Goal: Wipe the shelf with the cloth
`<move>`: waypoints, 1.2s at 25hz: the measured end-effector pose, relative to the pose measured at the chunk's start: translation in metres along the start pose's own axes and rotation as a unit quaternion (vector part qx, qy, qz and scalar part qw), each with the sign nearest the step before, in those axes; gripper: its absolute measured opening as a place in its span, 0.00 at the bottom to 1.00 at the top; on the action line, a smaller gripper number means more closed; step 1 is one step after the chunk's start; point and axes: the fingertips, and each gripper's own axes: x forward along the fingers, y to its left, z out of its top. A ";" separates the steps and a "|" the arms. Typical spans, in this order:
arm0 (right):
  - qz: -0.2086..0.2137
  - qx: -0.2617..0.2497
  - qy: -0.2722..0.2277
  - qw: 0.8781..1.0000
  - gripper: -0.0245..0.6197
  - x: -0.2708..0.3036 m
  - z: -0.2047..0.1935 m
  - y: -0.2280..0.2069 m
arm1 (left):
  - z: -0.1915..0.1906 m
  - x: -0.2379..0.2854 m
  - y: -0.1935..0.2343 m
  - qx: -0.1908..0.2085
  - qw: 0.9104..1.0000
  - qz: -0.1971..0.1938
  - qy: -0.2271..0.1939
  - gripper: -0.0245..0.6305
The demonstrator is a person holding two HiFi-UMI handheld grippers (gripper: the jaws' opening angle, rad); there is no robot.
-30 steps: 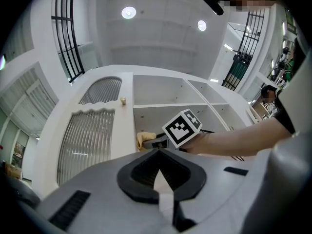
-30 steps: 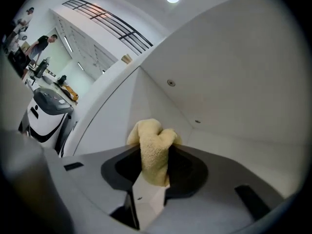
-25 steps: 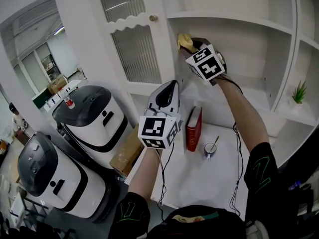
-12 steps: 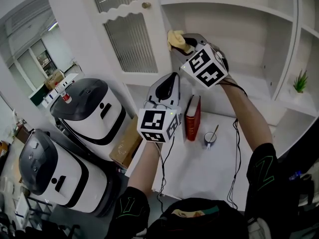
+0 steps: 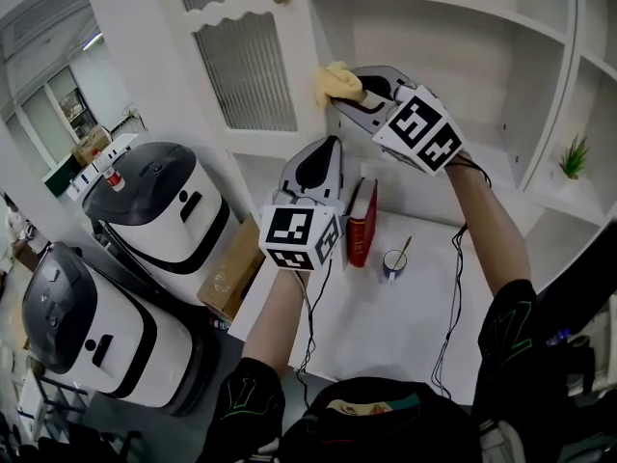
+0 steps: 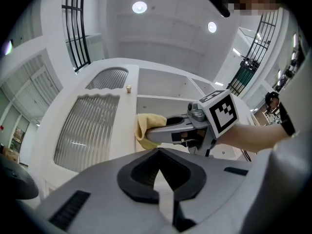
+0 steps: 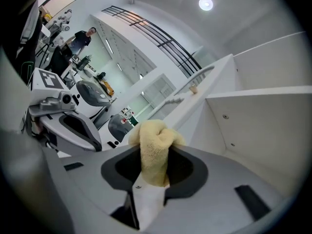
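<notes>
At 9 o'clock in the head view stand two white machines (image 5: 159, 210), with a cardboard box (image 5: 227, 280) just beside them. A ribbed-glass door (image 5: 246, 61) rises at 11 o'clock. The left claw (image 5: 326, 148) hangs mid-frame with its jaws together on nothing, about where it was a second ago. Just right of it a red book (image 5: 362, 222) stands upright on the desk (image 5: 386, 340), with a cup (image 5: 393, 260) at the book's 4 o'clock.

At 12 o'clock the right claw (image 5: 343, 99) is clamped on the yellow cloth (image 5: 337, 82). It holds the cloth at the open compartment's left upright, under the shelf (image 5: 463, 25); whether cloth and upright touch cannot be told. Since a second ago this claw has swung. Its marker cube, then below the cloth, now lies at the cloth's 4 o'clock, and the claw points toward 10 o'clock. A small plant (image 5: 574, 157) sits at 3 o'clock.
</notes>
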 end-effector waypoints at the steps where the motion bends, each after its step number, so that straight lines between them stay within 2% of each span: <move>1: -0.005 0.005 0.007 1.000 0.23 0.004 -0.002 0.000 | 0.001 -0.006 0.004 -0.002 1.000 0.002 -0.001 0.04; 4: -0.029 0.039 0.053 0.997 0.23 0.022 -0.030 -0.013 | 0.001 -0.015 0.013 -0.010 1.000 0.012 -0.005 0.04; 7: -0.056 0.087 0.115 0.988 0.23 0.031 -0.078 -0.038 | -0.006 -0.012 0.008 -0.012 1.000 0.018 0.000 0.04; 10: -0.070 0.093 0.170 0.979 0.23 0.045 -0.112 -0.052 | -0.011 -0.015 0.010 -0.015 1.000 0.026 0.005 0.04; 13: -0.073 0.097 0.201 0.972 0.23 0.056 -0.131 -0.054 | -0.016 -0.020 0.009 -0.006 1.000 0.025 0.017 0.04; 16: -0.069 0.105 0.211 0.969 0.23 0.058 -0.140 -0.049 | -0.021 -0.020 0.007 0.003 0.999 0.021 0.027 0.04; 20: -0.042 0.109 0.214 0.970 0.23 0.058 -0.139 -0.030 | -0.025 -0.019 0.007 -0.002 0.999 0.018 0.029 0.04; 30: 0.031 0.056 0.206 0.976 0.23 0.035 -0.101 0.024 | -0.045 -0.011 0.009 -0.019 0.999 0.013 0.041 0.04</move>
